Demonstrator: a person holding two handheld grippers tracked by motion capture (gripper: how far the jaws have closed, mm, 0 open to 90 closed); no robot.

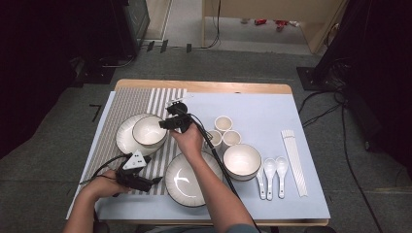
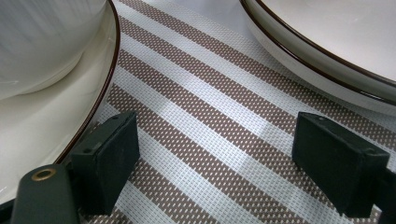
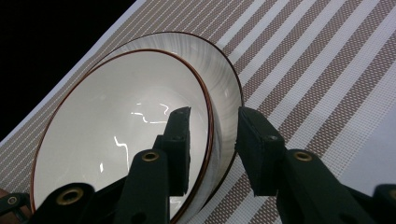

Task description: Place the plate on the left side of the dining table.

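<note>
Bowl sits on a plate on the striped mat near the surface's left edge. My right gripper straddles the bowl's rim, jaws partly open, pads off it. My left gripper hangs wide open over the mat, holding nothing.

Wooden table under blue sheet and striped placemat.

A recording studio: dark curtains, floor cables, staged table.
</note>
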